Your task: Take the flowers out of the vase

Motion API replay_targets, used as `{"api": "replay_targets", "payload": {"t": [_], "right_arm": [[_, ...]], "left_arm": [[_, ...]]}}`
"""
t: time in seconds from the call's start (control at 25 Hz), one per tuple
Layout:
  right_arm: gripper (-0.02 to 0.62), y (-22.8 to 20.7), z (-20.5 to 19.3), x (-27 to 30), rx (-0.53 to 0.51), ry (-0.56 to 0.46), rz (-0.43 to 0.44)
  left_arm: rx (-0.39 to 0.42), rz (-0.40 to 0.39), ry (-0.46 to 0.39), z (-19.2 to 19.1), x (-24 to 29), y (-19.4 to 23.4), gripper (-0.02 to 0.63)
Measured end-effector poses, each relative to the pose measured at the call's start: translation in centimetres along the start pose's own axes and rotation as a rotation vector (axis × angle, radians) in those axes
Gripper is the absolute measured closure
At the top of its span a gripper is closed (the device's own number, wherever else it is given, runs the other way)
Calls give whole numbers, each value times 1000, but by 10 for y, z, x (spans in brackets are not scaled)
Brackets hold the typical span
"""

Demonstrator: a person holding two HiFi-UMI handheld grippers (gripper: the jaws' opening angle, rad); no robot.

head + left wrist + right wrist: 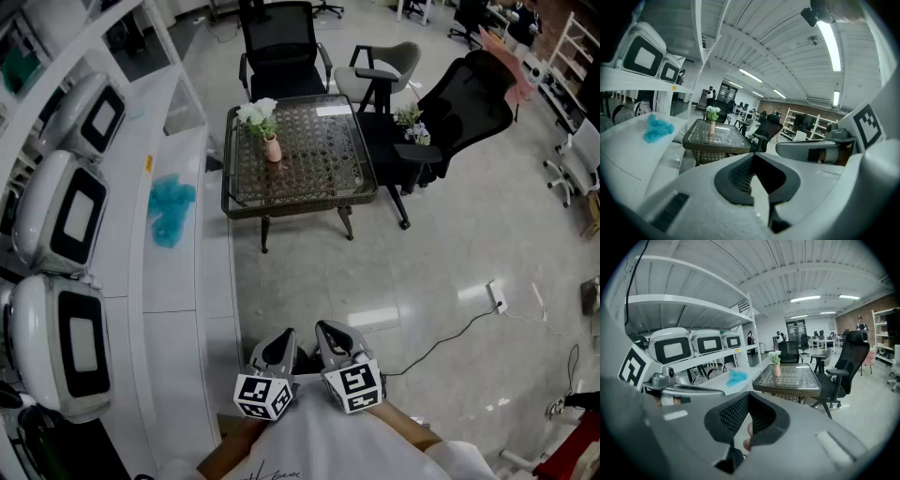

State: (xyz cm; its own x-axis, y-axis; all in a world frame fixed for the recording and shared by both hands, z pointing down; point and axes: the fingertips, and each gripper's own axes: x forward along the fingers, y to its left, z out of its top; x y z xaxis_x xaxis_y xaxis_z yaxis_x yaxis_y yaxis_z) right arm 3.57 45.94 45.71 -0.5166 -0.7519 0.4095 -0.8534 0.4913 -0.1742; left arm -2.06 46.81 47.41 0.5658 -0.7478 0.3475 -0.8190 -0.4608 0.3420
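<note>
A small pink vase (272, 148) with white flowers (258, 112) stands near the far left corner of a glass-topped wicker table (309, 192). Both grippers hang close to my body at the bottom of the head view, far from the table. My left gripper (279, 349) and right gripper (330, 339) sit side by side, both shut with nothing between the jaws. In the left gripper view, the gripper (754, 159) points toward the vase (712, 128) and flowers (712, 112) in the distance. Past the right gripper (749, 403) the vase (777, 371) shows too.
A white counter (178, 281) with a teal cloth (171, 208) runs along the left, under shelves of white appliances (70, 220). Black office chairs (281, 47) (459, 103) and a beige chair (389, 61) ring the table. A cable and power strip (497, 298) lie on the floor.
</note>
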Motion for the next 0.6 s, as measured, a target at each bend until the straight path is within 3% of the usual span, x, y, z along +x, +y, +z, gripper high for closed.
{"api": "replay_targets", "payload": {"t": [0.4,0.6], "right_arm": [[591,3,-9,-13,38,-12,8],[589,0,-15,-18,81,-12,-6]], "left_arm": [[11,8,-4,-8,-13,-9,601],[2,53,-28,-6,-23,-4,601]]}}
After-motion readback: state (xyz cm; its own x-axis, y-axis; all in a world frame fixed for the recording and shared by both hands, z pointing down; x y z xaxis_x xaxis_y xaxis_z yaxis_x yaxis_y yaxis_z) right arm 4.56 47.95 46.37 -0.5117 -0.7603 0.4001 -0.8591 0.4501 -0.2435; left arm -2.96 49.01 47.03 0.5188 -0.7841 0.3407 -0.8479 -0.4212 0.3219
